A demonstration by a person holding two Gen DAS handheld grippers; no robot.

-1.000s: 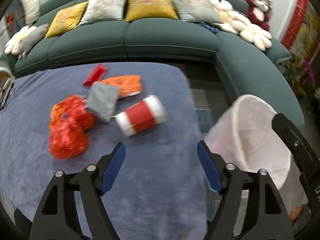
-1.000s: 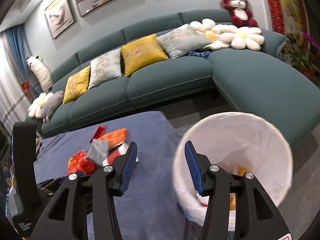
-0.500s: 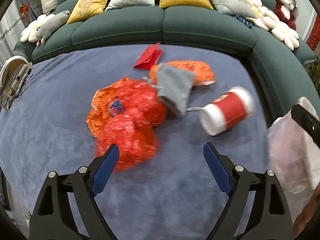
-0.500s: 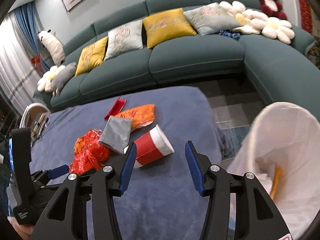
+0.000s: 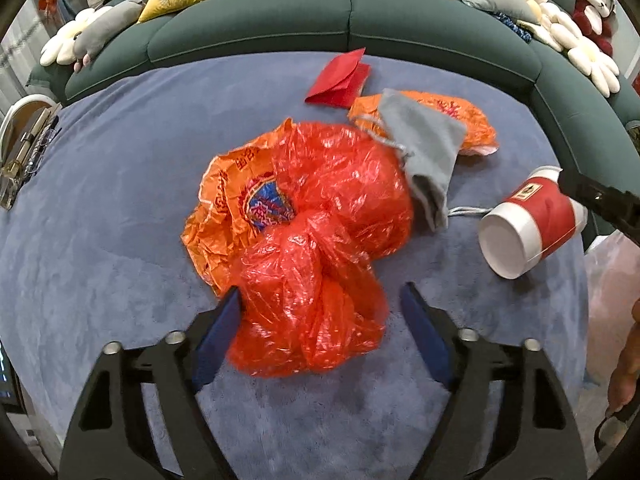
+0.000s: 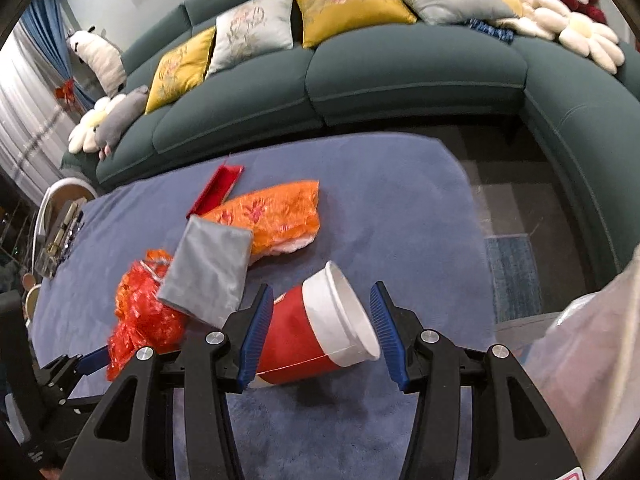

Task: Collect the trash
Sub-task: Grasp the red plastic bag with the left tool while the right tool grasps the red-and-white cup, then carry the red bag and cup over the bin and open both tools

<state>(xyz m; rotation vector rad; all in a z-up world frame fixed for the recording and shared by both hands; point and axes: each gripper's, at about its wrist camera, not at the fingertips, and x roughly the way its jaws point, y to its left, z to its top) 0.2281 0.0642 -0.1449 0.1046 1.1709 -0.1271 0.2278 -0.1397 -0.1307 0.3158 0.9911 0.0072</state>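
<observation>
Item 1: left gripper (image 5: 320, 320). Jaws spread wide, gripping nothing. The crumpled red plastic bag (image 5: 320, 264) lies between its blue fingers (image 5: 218, 334), the bag's near lobe bulging at twelve o'clock from the midpoint; the left pad looks to be touching or just beside the plastic, the right pad stands apart from it.

Item 2: right gripper (image 6: 320, 320). Jaws apart, holding nothing. The red-and-white paper cup (image 6: 320, 324) lies on its side between the pads, long axis running from about eight o'clock (base, low left) to two o'clock (white rim, upper right), slanted across the gap between the pads. Each arm is nearer its own item.

Item 3: blue carpet (image 5: 120, 208), bearing all the litter.

Item 4: grey pouch (image 5: 424, 148), draped over the bag's one-o'clock edge and overlapping an orange wrapper (image 5: 472, 120).

Item 5: red envelope (image 5: 340, 78), at twelve o'clock beyond the heap.

Item 6: white bin liner (image 6: 592, 352), at three o'clock of the right gripper, partly out of frame.

Judgement: both tools appear set to close; the cup's slant suggests the pads would meet its wall obliquely and might roll it.
</observation>
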